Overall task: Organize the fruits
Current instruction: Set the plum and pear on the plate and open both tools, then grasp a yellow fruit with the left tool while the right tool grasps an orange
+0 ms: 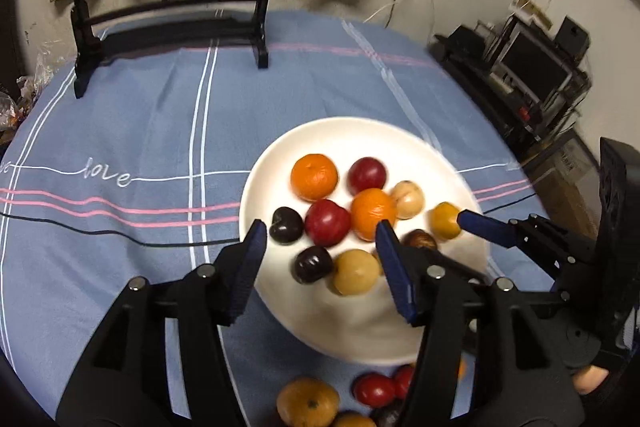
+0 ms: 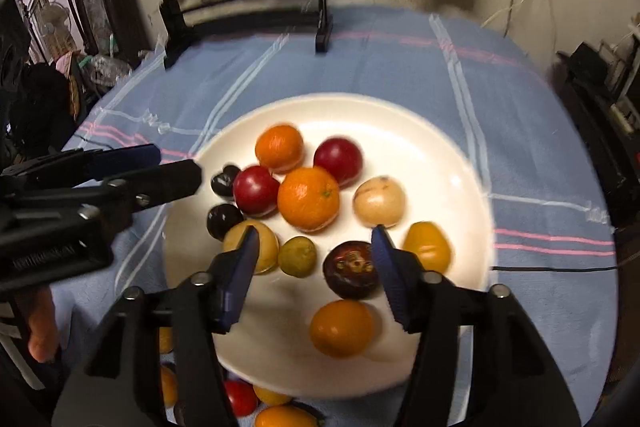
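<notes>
Fruits point(image 2: 308, 199) on the plate point(image 2: 440, 155) look round, smooth, easily bruised; grip gently across the middle. Both claws, left point(image 1: 320, 239) and right point(image 2: 316, 239), are spread, empty.

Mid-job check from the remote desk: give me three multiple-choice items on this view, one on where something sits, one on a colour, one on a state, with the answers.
1. Where do most of the fruits lie?
A. on the white plate
B. in a basket
C. on the floor

2. What colour is the tablecloth?
A. green
B. blue with pink and white stripes
C. plain black

3. How do the grippers stand?
A. both shut on fruit
B. left shut on an orange
C. both open, holding nothing

Answers:
1 A: oranges, red, dark and pale fruits sit on the white plate; a few more lie on the cloth at its near edge.
2 B: the tablecloth is blue with pink and white lines.
3 C: the left gripper and the right gripper both have their jaws apart over the plate, pressing on no fruit.
</notes>
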The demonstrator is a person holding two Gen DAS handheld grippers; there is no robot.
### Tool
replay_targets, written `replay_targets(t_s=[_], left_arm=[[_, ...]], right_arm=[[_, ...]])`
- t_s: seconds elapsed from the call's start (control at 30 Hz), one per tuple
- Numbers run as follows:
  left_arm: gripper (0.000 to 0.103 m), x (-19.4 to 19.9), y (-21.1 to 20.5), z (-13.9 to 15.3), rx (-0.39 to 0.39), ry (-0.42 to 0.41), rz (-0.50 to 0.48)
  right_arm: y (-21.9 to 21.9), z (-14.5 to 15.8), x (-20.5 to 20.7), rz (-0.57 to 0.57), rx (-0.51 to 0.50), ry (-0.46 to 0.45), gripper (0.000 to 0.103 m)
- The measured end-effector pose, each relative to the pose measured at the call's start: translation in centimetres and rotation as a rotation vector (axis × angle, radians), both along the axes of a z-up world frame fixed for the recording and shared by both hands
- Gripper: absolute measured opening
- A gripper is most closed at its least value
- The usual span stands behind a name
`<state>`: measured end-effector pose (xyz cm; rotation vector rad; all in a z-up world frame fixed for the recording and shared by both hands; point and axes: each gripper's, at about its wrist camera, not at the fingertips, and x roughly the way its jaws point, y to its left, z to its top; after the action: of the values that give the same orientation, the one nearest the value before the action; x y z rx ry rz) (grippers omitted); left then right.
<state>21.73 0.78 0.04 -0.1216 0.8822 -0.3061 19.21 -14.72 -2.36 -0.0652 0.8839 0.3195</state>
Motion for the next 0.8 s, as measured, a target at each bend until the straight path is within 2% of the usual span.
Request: replay_targets(t_s=[0.17, 0.27, 0.37, 0.6, 0.8], left_arm=[[0.063, -5.5, 1.1, 1.2, -0.010, -0.066, 0.009], [0.064, -9.7, 1.7, -0.1, 0.007, -0.083, 0.039], [0.064, -13.2, 1.8, -2.4, 0.053, -0.057, 0.035], [0.070, -16.8, 2.5, -4.9, 0.055, -0.006, 0.017], [0.071, -18.0, 3.0, -5.2, 0.047, -0.011, 0.018]], right_arm=[[-1.7, 1.1, -4.3, -0.036, 0.004, -0.020, 0.060], [-3.0, 0.5, -7.7, -0.101, 0.030, -0.003, 0.060], [-3.8, -0.6, -10.0, -0.134, 0.075, 0.023, 0.061], [-3.7, -3.8, -13.0, -0.147, 0.097, 0.083, 0.061], [-2.8, -4.5, -13.4, -0.136, 0.099, 0.099, 0.061]])
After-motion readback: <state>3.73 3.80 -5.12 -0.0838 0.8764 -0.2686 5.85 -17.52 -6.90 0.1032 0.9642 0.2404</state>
